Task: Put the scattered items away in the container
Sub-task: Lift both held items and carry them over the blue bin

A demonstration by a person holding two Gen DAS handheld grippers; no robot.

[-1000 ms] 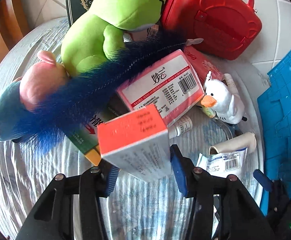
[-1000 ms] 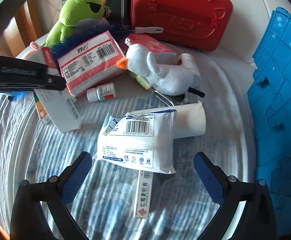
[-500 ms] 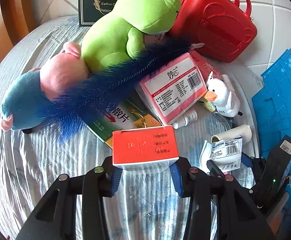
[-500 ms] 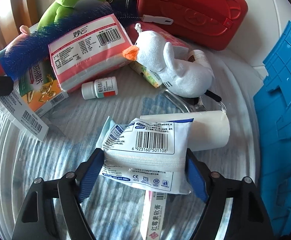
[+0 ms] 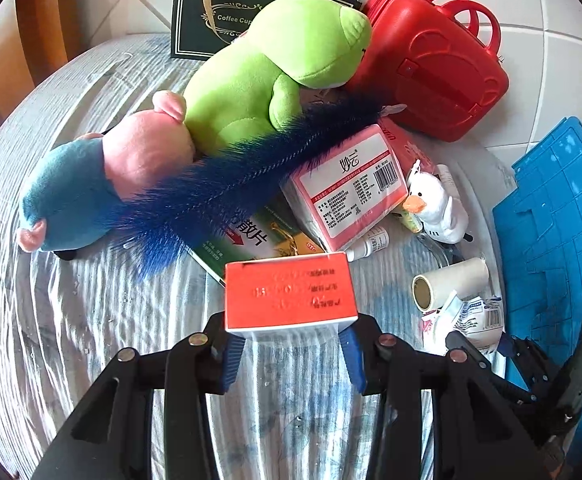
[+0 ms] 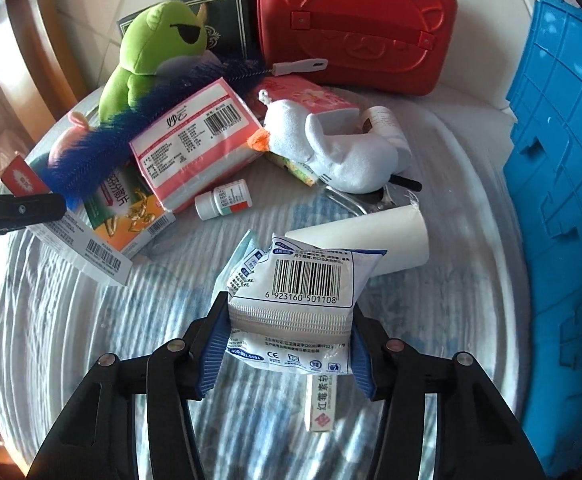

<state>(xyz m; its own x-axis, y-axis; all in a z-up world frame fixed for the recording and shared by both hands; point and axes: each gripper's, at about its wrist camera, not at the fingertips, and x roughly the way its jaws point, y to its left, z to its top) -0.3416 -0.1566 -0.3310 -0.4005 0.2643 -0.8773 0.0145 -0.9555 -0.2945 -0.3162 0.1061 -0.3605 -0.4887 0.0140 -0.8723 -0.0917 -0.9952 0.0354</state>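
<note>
My left gripper [image 5: 291, 354] is shut on a red-and-white box [image 5: 291, 296], held clear of the striped cloth; the same box [image 6: 23, 176] shows at the left edge of the right wrist view. The jaws of my right gripper [image 6: 287, 354] are closing, and their blue pads [image 6: 211, 352] press the sides of a white barcode packet [image 6: 303, 280], which is crumpled between them. A narrow ointment box [image 6: 321, 404] lies under that packet. A blue crate [image 6: 563, 160] stands at the right and a red case [image 6: 355, 24] at the back.
Piled across the round table [image 5: 31, 320] are a green plush [image 5: 275, 72], a pink-and-blue plush [image 5: 91, 184], a blue brush [image 5: 243, 176], a pink tissue pack [image 5: 351, 184], a white duck plush [image 6: 343, 148], a pill bottle [image 6: 223, 200], a white roll [image 6: 371, 236] and a green-orange box [image 6: 127, 208].
The right gripper's jaws went from wide apart to closed on the white packet, squeezing it. The left gripper drew the red-and-white box back from the pile and turned its red end up.
</note>
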